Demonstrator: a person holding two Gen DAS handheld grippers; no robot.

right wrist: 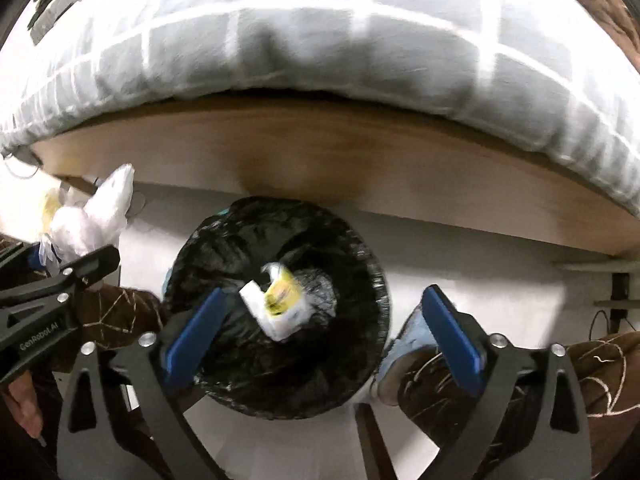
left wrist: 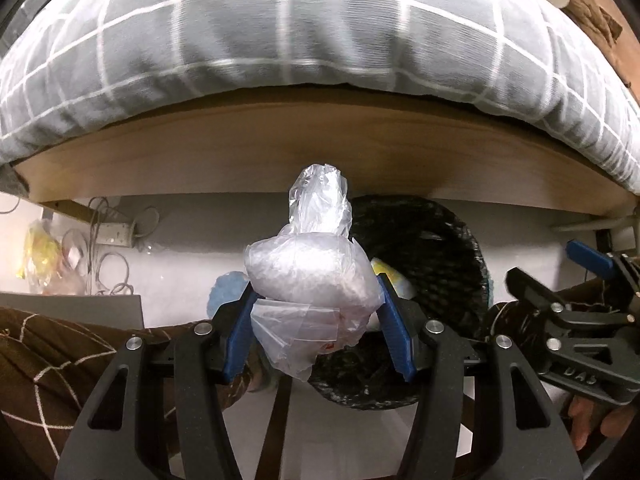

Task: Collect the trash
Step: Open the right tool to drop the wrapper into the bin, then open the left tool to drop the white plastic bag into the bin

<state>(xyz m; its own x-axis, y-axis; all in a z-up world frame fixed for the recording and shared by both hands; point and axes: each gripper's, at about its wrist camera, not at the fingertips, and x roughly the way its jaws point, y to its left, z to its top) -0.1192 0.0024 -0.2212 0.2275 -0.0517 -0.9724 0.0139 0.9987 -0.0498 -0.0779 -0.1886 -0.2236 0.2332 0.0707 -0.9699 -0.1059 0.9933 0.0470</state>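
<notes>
My left gripper [left wrist: 316, 300] is shut on a crumpled clear plastic bag [left wrist: 312, 264] and holds it just left of a bin lined with a black bag [left wrist: 432, 248]. In the right wrist view the same plastic bag [right wrist: 96, 220] and left gripper show at the far left. My right gripper [right wrist: 324, 312] is open and empty above the bin [right wrist: 280, 308]. A yellow and white wrapper [right wrist: 280, 304] lies inside the bin, blurred. The right gripper also shows at the right edge of the left wrist view [left wrist: 560, 280].
A bed with a grey checked duvet [left wrist: 280, 40] and a wooden side board [left wrist: 320, 152] stands right behind the bin. Cables and a power strip [left wrist: 116, 232] lie under the bed at left. My legs in brown trousers and blue slippers [right wrist: 412, 344] flank the bin.
</notes>
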